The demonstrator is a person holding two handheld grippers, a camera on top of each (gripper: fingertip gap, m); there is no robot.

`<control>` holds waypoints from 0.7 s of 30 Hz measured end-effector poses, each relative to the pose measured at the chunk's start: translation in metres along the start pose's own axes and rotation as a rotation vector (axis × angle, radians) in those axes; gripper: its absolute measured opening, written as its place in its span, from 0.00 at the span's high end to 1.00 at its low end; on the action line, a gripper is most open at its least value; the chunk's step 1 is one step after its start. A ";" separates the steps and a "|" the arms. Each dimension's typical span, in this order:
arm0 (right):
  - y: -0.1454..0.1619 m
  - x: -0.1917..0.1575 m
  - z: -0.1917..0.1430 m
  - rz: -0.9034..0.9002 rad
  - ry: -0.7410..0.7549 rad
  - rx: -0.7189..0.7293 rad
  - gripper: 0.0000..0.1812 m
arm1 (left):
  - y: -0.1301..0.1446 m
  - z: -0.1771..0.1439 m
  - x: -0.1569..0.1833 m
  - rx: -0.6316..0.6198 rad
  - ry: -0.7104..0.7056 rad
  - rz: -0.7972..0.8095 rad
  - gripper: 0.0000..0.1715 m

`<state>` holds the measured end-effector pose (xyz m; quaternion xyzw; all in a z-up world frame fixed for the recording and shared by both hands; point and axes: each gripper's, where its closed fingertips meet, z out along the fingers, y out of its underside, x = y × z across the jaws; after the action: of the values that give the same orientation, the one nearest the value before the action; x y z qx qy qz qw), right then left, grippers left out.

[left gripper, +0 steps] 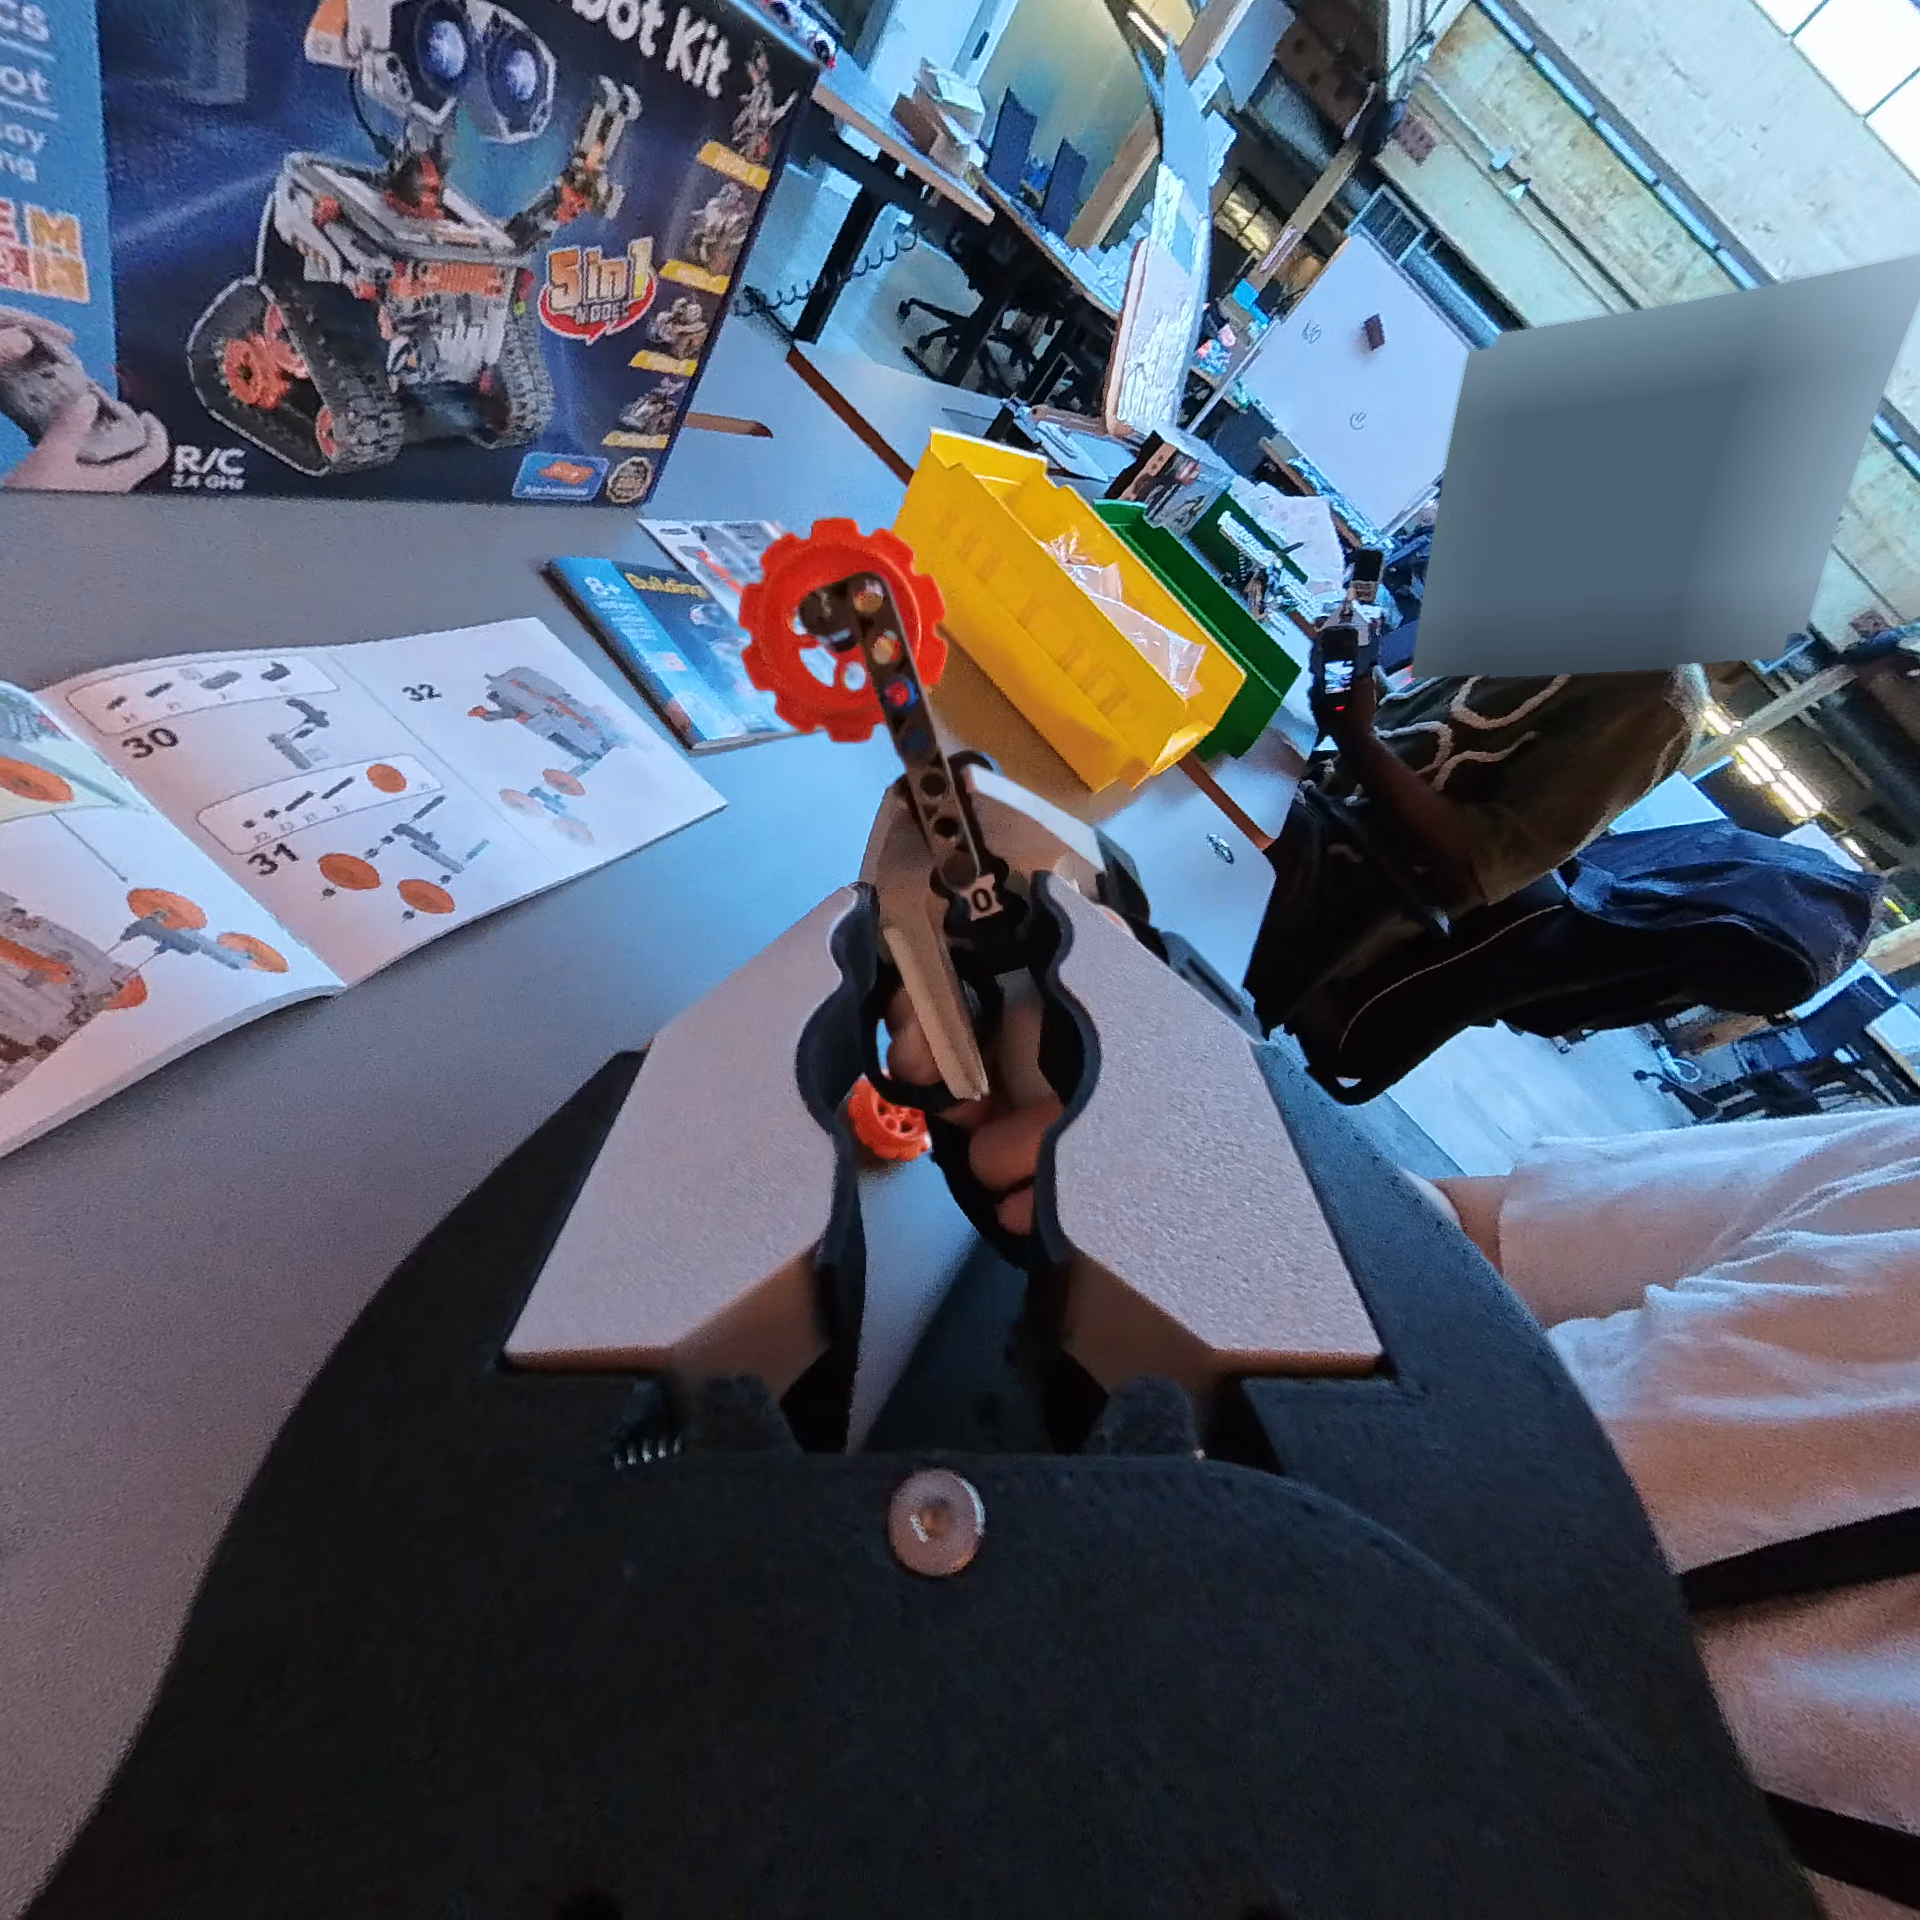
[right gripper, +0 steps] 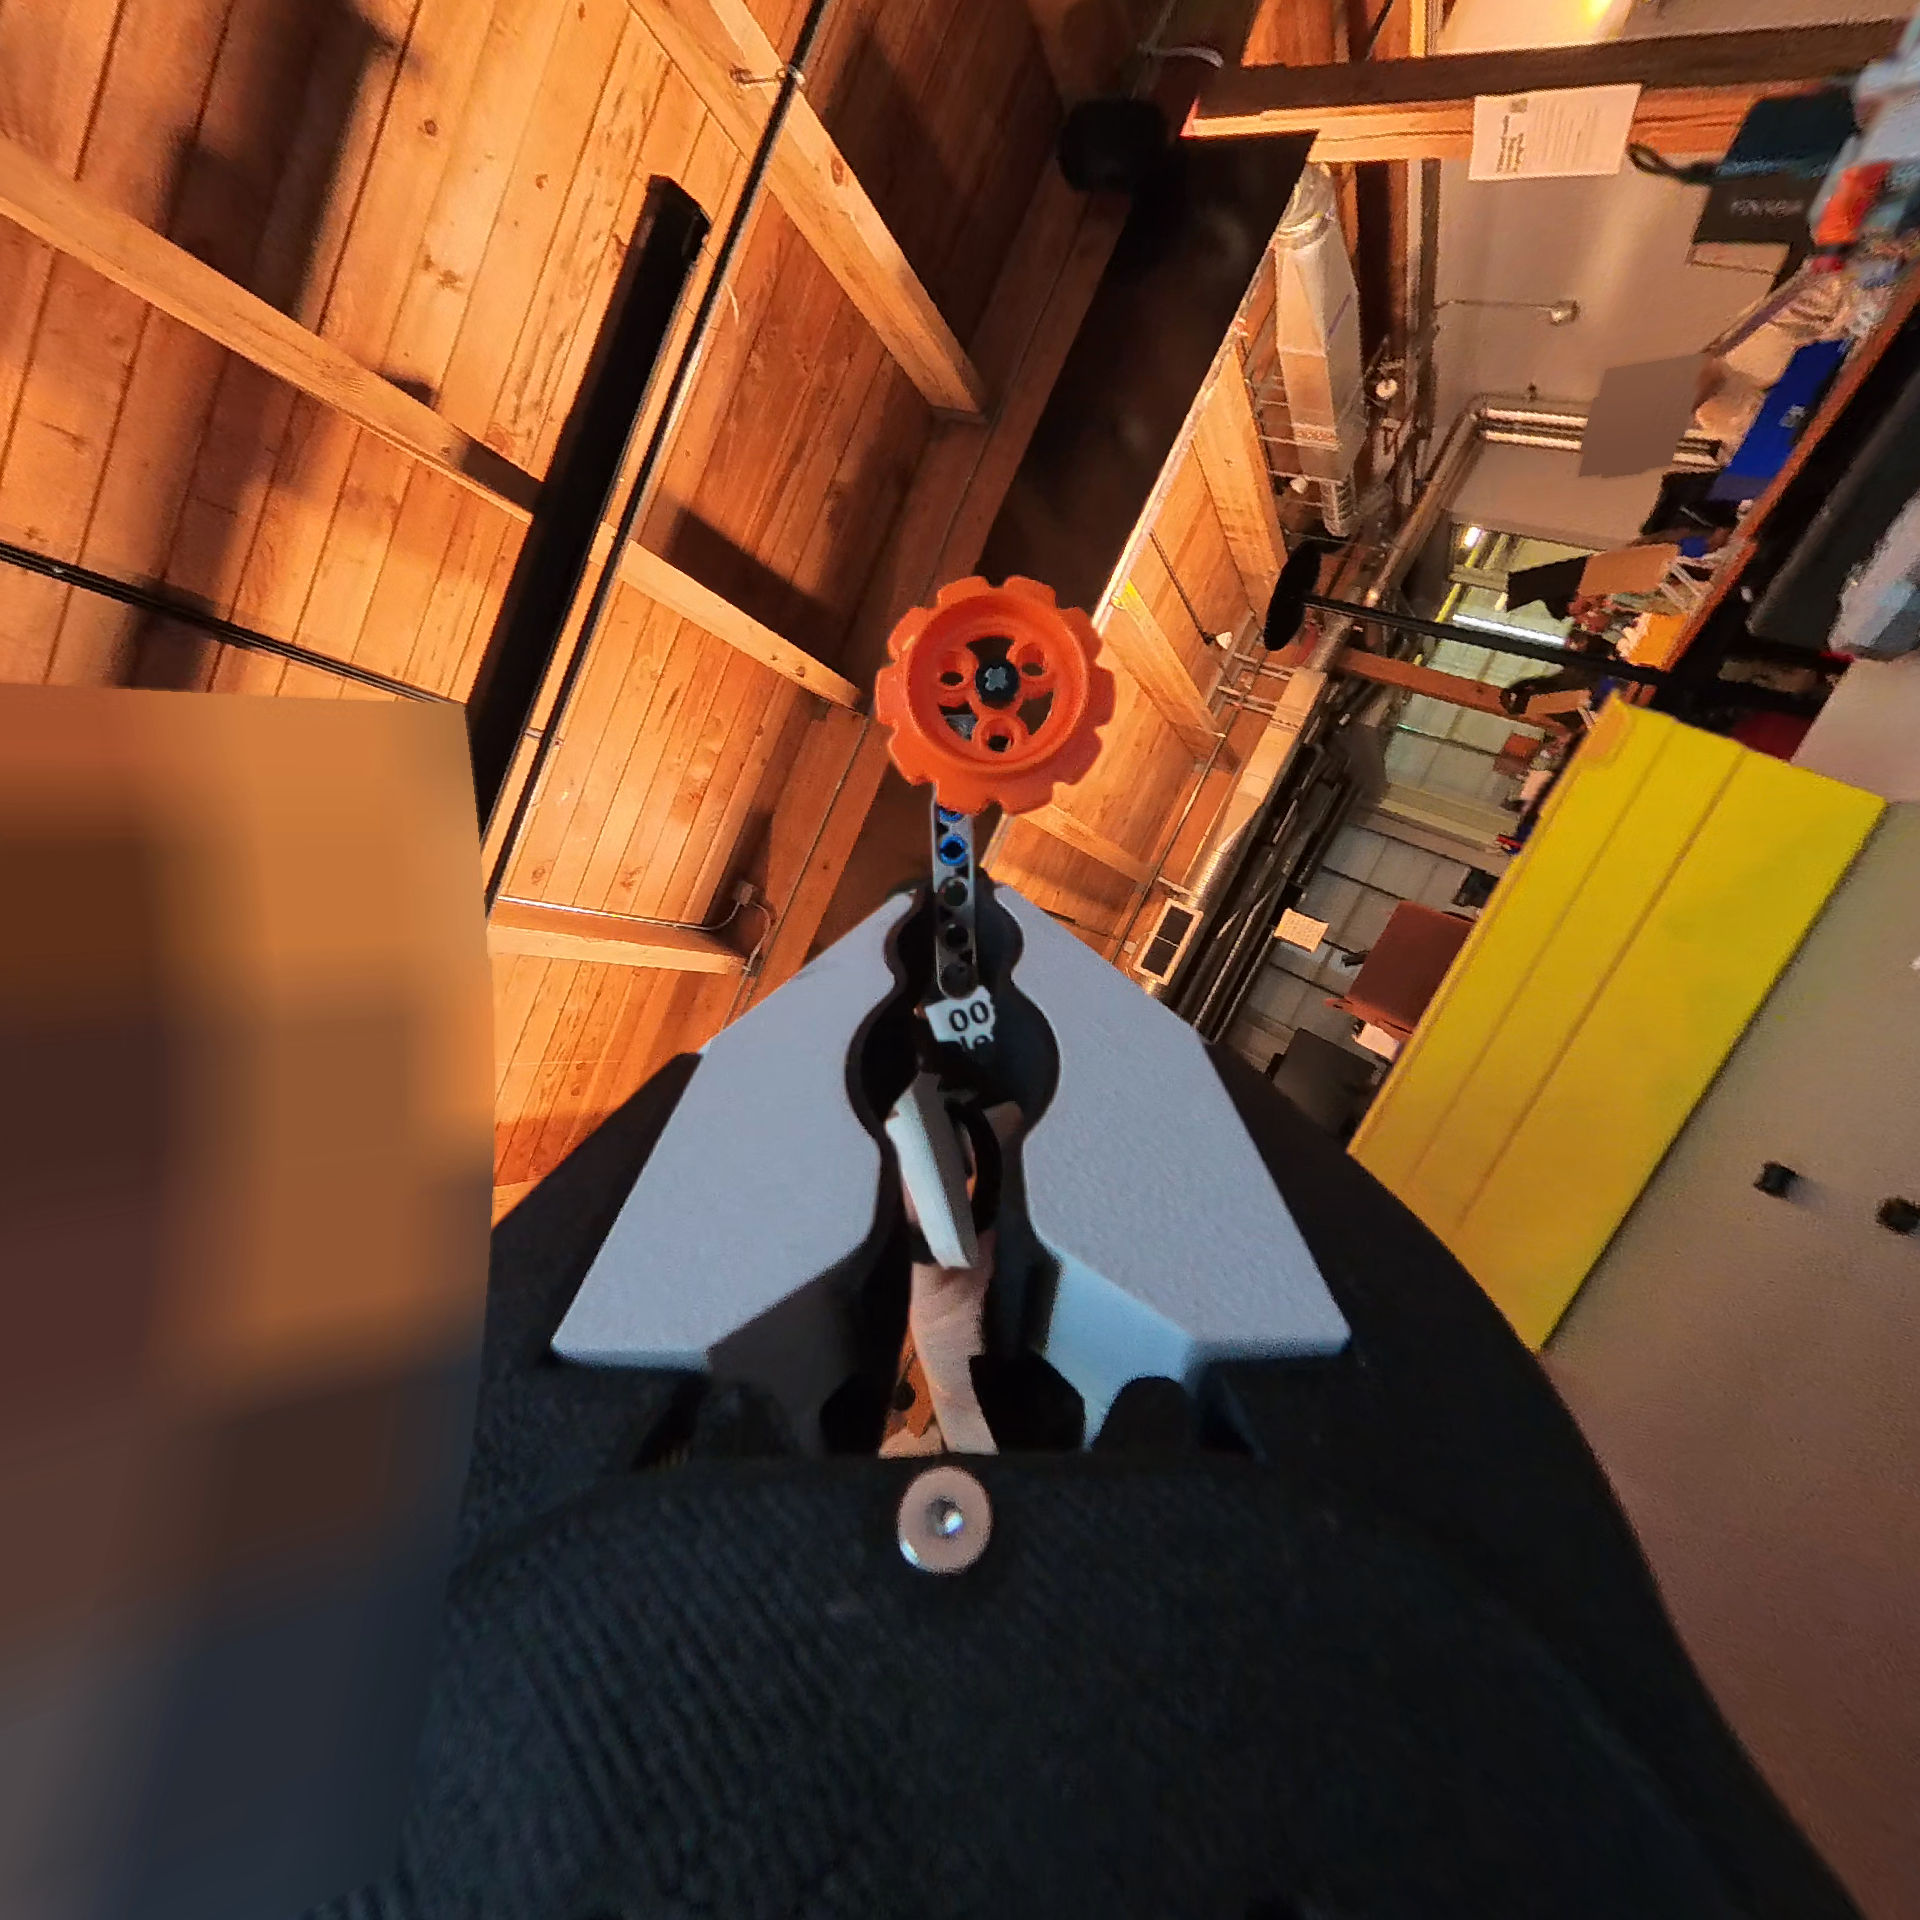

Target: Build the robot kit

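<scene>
1. The right gripper (right gripper: 956,925) has its jaws drawn close on the lower part of a dark grey perforated beam (right gripper: 951,914), apparently clamping it. The beam points up to 12 o'clock.
2. An orange sprocket wheel (right gripper: 992,694) sits on the beam's top end, in the air and well above the grey table (left gripper: 312,1195).
3. The left gripper (left gripper: 951,894) faces the same beam from the other side. Its jaws are narrow with the beam's lower end between them, but I cannot tell whether they press on it.
4. In the left wrist view a yellow bin (left gripper: 1060,634) lies at 1 o'clock of the wheel, with a green bin (left gripper: 1236,665) just behind it.
5. An open instruction booklet (left gripper: 312,810) lies at 9 o'clock, and a robot kit box (left gripper: 416,260) stands at 11 o'clock.
6. A small orange wheel (left gripper: 885,1127) rests on the table, seen through the jaw gap.
</scene>
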<state>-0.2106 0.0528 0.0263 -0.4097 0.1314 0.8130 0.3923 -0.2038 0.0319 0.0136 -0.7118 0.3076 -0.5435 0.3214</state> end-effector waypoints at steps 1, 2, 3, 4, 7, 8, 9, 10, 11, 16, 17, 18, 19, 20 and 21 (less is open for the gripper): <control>0.003 0.004 -0.001 0.006 0.009 -0.003 0.97 | 0.002 0.000 -0.004 -0.007 -0.018 0.002 0.86; 0.006 0.005 -0.001 0.008 0.005 0.000 0.97 | 0.006 0.000 -0.008 -0.020 -0.039 0.006 0.89; 0.009 0.009 -0.001 0.016 0.017 -0.002 0.97 | 0.009 -0.001 -0.011 -0.031 -0.053 0.011 0.90; 0.014 0.014 -0.002 0.023 0.036 -0.011 0.97 | 0.012 -0.002 -0.013 -0.034 -0.053 0.006 0.92; 0.023 0.021 -0.003 0.031 0.052 -0.027 0.97 | 0.019 -0.007 -0.012 -0.022 -0.012 -0.035 0.97; 0.026 0.023 -0.004 0.027 0.060 -0.031 0.97 | 0.021 -0.009 -0.013 -0.019 -0.006 -0.050 0.97; 0.029 0.025 -0.005 0.017 0.069 -0.040 0.97 | 0.024 -0.010 -0.013 -0.017 -0.001 -0.063 0.97; 0.032 0.026 -0.006 0.009 0.080 -0.057 0.97 | 0.028 -0.013 -0.014 -0.018 0.001 -0.072 0.97; 0.037 0.027 -0.006 0.007 0.085 -0.079 0.97 | 0.031 -0.015 -0.014 -0.021 0.007 -0.075 0.97; 0.041 0.038 -0.016 -0.044 0.176 -0.109 0.86 | 0.043 -0.030 -0.018 -0.037 -0.004 -0.083 0.98; 0.039 0.042 -0.021 -0.084 0.226 -0.120 0.83 | 0.044 -0.033 -0.019 -0.033 -0.008 -0.088 0.98; 0.036 0.044 -0.026 -0.145 0.271 -0.120 0.82 | 0.044 -0.037 -0.021 -0.029 -0.010 -0.096 0.98; 0.030 0.041 -0.031 -0.215 0.300 -0.107 0.81 | 0.045 -0.042 -0.023 -0.029 -0.015 -0.106 0.97; 0.023 0.035 -0.036 -0.290 0.322 -0.099 0.80 | 0.047 -0.046 -0.027 -0.034 -0.029 -0.112 0.97; 0.015 0.027 -0.041 -0.372 0.345 -0.102 0.79 | 0.049 -0.051 -0.032 -0.040 -0.053 -0.110 0.97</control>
<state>-0.2083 0.0354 -0.0218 -0.5788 0.0775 0.6505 0.4855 -0.2649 0.0212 -0.0337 -0.7483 0.2702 -0.5348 0.2847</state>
